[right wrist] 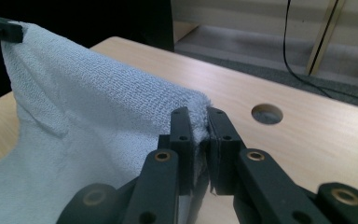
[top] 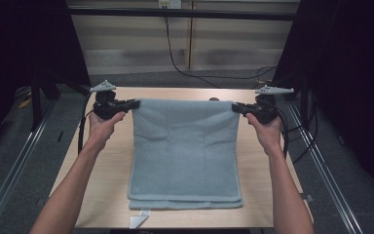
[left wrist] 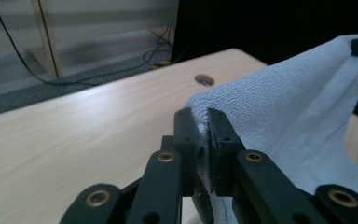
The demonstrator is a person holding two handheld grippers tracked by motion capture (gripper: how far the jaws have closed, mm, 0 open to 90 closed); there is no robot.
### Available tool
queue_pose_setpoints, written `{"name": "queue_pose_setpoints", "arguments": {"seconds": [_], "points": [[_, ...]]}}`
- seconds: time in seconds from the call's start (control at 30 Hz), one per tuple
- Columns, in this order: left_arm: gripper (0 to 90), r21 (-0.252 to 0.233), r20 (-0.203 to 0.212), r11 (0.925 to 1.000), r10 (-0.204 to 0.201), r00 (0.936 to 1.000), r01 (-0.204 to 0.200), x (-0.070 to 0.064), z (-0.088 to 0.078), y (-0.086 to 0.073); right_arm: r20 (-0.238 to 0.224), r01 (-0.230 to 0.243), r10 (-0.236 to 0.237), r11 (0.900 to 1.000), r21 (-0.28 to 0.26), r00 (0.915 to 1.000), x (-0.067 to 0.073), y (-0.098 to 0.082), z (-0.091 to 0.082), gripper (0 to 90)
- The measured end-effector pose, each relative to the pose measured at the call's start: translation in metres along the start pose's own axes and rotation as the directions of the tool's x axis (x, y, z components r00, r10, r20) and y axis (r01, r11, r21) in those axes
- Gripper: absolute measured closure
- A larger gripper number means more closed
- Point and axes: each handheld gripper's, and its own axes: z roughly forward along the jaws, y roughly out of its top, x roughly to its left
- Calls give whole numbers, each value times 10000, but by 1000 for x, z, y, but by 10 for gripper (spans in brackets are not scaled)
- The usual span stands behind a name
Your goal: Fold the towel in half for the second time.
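Blue towel point(top: 185, 151) | corners pinched: left tongs point(top: 135, 103), right tongs point(top: 234, 107) | table point(top: 102, 170)

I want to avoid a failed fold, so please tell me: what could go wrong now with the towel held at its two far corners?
1. Each gripper, left gripper and right gripper, pinches just a thin edge of the towel; a corner could slip out.
2. The near layers still lie stacked on the table; lifting may drag them apart.
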Motion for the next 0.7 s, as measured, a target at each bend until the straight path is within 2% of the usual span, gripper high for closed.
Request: {"name": "queue_pose_setpoints", "arguments": {"seconds": [0.13,0.2,0.27,0.37,0.5,0.57,0.6,0.67,0.7], "points": [[840,-147,91,9996,234,9997,-232,-5,-8,-1,-63,20,-22,9994,-351,10000,3,8,-4,825],[840,-255,94,9992,311,9995,-309,-10,-15,-7,-193,68,-76,9991,-409,9998,6,5,-8,825],[840,-228,198,9981,583,9981,-578,-16,-23,-16,-417,81,-98,9991,-406,9991,10,-1,-13,824],[840,-448,573,9982,432,9974,-407,-24,-33,-27,-693,100,-135,9987,-507,9975,15,-12,-23,824],[840,-421,598,9967,714,9957,-689,-35,-42,-39,-873,167,-212,9985,-520,9960,24,-27,-35,824],[840,-496,801,9969,645,9947,-606,-40,-48,-46,-1009,241,-291,9984,-503,9945,29,-34,-40,824],[839,-501,722,9973,578,9957,-543,-42,-51,-48,-1042,317,-371,9981,-522,9939,32,-38,-44,824],[840,-581,872,9979,328,9957,-278,-46,-56,-51,-1211,308,-374,9979,-565,9919,36,-42,-50,824],[841,-575,853,9976,427,9954,-379,-49,-59,-54,-1251,301,-379,9975,-641,9914,40,-45,-53,824]]}}
